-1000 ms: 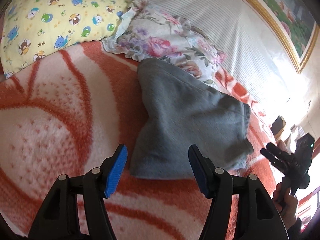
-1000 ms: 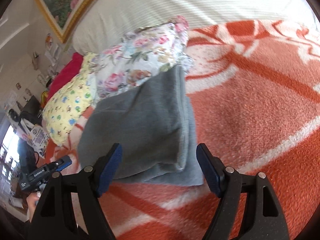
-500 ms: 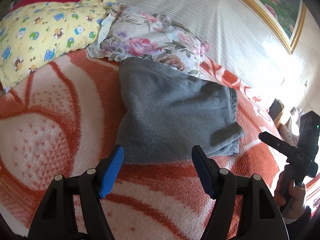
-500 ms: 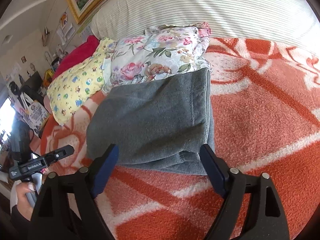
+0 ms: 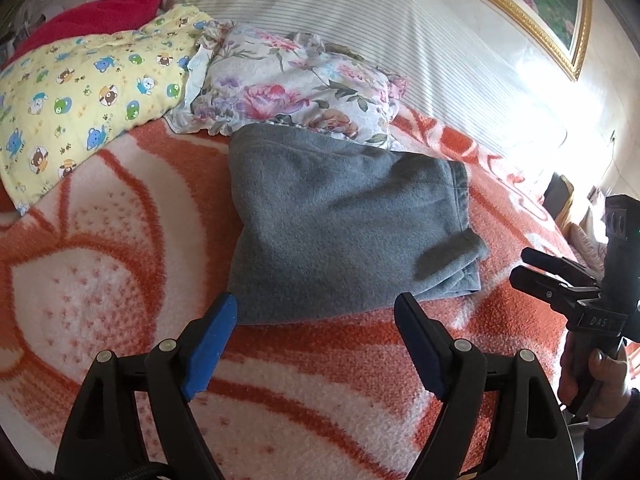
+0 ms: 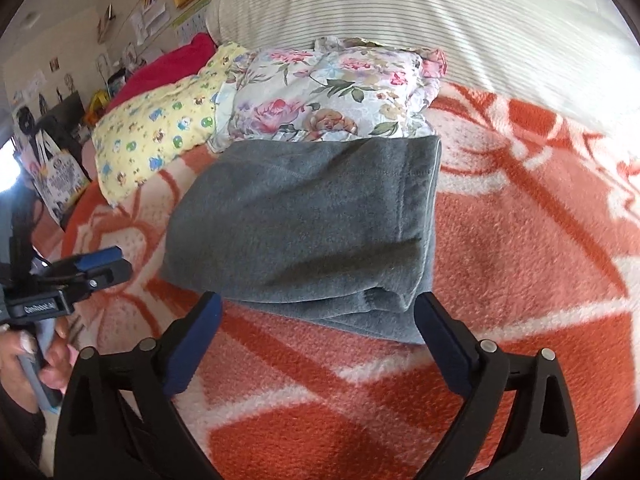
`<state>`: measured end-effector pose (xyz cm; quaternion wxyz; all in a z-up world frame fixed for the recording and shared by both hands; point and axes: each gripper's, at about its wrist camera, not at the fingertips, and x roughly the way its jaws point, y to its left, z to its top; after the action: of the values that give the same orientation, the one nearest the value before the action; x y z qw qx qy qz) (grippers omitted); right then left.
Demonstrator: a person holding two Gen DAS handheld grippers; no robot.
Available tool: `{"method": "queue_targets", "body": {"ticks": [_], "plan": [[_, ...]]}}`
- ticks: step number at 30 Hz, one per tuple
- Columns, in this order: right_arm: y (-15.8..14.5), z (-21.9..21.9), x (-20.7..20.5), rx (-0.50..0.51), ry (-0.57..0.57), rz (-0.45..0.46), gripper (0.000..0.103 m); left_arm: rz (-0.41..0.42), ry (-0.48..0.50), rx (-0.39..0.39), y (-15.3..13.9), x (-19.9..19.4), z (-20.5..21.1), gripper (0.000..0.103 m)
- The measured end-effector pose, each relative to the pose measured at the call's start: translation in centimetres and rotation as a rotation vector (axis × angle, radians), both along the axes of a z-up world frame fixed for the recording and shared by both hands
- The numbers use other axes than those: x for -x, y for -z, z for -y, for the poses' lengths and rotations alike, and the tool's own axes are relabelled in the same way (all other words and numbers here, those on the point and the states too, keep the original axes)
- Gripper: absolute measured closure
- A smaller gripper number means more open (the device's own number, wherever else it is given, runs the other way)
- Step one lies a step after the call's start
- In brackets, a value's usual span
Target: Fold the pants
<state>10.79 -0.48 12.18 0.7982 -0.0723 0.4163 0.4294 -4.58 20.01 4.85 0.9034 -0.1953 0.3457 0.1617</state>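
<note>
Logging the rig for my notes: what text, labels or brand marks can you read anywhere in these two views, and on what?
"DAS": on the black body of the right gripper, seen from the left wrist.
"GenRobot.AI", small and soft, likely reading: on the black body of the left gripper, seen from the right wrist.
Printed tote bag and wall papers: too blurred to read.
Folded grey fleece pants: no label showing.

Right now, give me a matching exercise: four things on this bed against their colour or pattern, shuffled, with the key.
Things:
1. folded pants
2. blanket
3. pillow touching the pants
4. far left pillow

Looks:
A. yellow with cartoon animals
B. plain grey
C. white with flowers
D. orange and white

Pairs: 1-B, 2-D, 3-C, 4-A
</note>
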Motion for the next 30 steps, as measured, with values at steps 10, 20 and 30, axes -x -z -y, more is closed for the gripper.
{"method": "queue_targets", "body": {"ticks": [10,20,30], "plan": [[-0.3,-0.2,-0.2,0.013,-0.03,-0.005,0.003,-0.058,-0.043,-0.106,-0.9,-0.7,0.2,0.017],[0.0,-2.2,0.5,0.025,-0.136,0.007,0.001,-0.076,-0.104,-0.192,-1.5,-0.8,0.5,0.009],[0.0,-3.5,0.0,0.018,-0.178,0.012,0.001,-0.071,-0.166,-0.2,-2.0,-0.9,-0.9,0.008]]}}
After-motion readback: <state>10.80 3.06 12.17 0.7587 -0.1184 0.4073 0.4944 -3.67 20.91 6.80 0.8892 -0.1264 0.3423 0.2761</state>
